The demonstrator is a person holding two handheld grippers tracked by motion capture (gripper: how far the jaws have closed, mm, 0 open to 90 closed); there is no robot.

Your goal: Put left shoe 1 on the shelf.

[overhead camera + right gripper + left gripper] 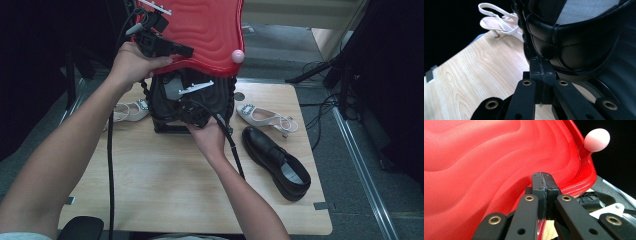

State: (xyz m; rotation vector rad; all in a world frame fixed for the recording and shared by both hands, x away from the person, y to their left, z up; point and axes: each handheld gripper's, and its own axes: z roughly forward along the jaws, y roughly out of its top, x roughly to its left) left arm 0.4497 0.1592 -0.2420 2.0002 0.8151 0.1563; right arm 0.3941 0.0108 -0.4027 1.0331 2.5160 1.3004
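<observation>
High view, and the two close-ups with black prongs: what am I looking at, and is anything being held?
There is no robot arm. A person holds a hand-held gripper in each hand. The high view looks down on the wooden table from above the person. Each close-up comes from a camera riding on one gripper.

The left gripper is at the edge of a raised red wavy lid with a pink knob. The right gripper is against the black quilted case below the lid. Both pairs of fingers are closed; whether they pinch anything I cannot tell.

Also on the table are two white buckled sandals and a black leather shoe.
</observation>
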